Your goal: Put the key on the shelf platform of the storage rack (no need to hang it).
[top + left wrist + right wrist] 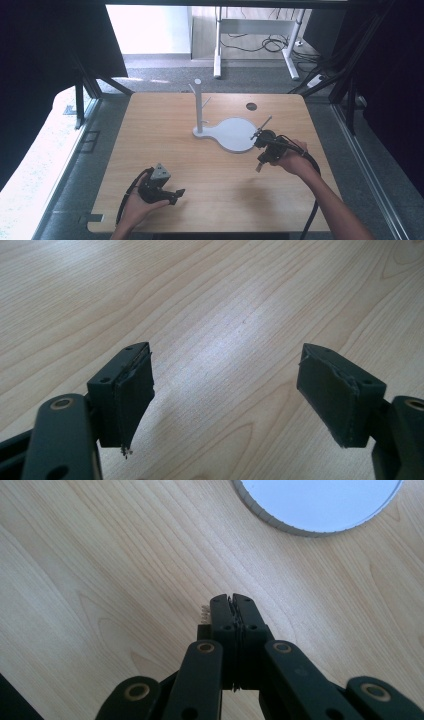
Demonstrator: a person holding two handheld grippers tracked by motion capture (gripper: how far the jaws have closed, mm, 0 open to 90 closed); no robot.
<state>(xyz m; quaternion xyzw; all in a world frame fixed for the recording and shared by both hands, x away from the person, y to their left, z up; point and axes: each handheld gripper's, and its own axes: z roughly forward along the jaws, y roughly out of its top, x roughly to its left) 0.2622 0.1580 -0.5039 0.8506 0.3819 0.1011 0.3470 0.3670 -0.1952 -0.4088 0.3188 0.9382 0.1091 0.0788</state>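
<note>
With the right gripper (233, 599) closed on nothing just beside the white stand base (235, 135) and the left gripper (225, 390) open over bare table (210, 185), open the right jaws before reaching for the base

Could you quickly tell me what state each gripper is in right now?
Left gripper: open, nothing between its jaws.
Right gripper: closed, holding nothing, near the white stand base.
</note>
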